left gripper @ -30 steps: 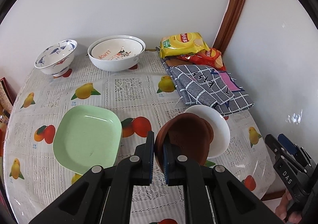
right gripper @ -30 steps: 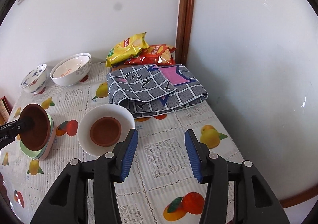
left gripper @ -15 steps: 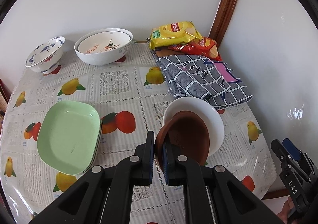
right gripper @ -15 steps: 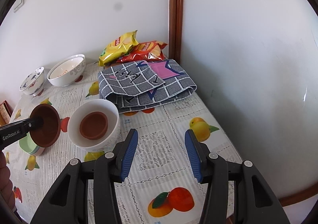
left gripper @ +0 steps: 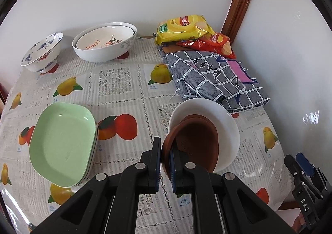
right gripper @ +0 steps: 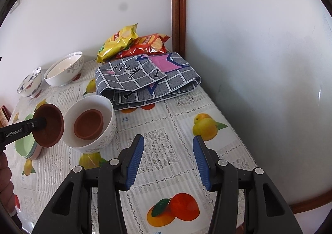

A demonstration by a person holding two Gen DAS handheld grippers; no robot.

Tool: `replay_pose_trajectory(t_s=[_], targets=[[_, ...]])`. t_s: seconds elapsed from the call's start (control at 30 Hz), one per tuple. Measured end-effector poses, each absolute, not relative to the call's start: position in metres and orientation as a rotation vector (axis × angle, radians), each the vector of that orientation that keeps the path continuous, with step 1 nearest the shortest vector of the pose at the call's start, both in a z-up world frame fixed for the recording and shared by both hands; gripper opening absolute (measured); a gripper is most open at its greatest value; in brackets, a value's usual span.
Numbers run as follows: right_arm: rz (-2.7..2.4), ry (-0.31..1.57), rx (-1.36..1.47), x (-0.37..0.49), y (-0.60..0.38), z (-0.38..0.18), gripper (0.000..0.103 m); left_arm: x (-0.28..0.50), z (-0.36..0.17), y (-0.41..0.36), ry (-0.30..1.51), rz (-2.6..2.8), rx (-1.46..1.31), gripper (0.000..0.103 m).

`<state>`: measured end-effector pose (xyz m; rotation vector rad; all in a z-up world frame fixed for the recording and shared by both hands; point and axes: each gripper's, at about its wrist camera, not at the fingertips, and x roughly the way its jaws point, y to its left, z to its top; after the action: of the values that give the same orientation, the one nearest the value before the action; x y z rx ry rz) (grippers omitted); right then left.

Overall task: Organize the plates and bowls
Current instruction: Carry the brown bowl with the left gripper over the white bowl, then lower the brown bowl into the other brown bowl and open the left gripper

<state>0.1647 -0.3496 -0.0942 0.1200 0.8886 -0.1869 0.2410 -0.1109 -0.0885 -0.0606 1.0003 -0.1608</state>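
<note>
My left gripper (left gripper: 165, 152) is shut on the rim of a small brown bowl (left gripper: 195, 144), held tilted just above the near left edge of a white bowl (left gripper: 224, 117). From the right wrist view the held brown bowl (right gripper: 49, 128) hangs beside the white bowl (right gripper: 103, 109), which has a second brown bowl (right gripper: 89, 124) lying inside it. My right gripper (right gripper: 168, 157) stands open over bare tablecloth near the front right, nothing between its fingers. A stack of green square plates (left gripper: 62, 142) lies to the left.
At the back stand a large white bowl (left gripper: 105, 43) with another nested inside and a blue-patterned bowl (left gripper: 41, 53). A folded grey checked cloth (left gripper: 209, 76) and two snack bags (left gripper: 186, 28) fill the back right corner. Walls close the table's far and right sides.
The left gripper carried the brown bowl rightward and lower, from over the green plates to the white bowl's rim. The right gripper shifted forward and down, its jaws unchanged.
</note>
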Motion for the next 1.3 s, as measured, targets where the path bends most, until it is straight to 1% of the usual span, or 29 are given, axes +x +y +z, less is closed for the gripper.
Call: replay_pose_trajectory(t_s=[0.8,1.3], targets=[[-0.179,0.931,0.124,0.177,-0.357,-0.115,0.049,0.28,-0.117,-0.143,1.033,-0.184,-0.039,0.008],[-0.156,0.961,0.108,0.186,-0.353,-0.124,0.049,0.288,-0.132,-0.156,1.054,-0.203,-0.042,0.008]])
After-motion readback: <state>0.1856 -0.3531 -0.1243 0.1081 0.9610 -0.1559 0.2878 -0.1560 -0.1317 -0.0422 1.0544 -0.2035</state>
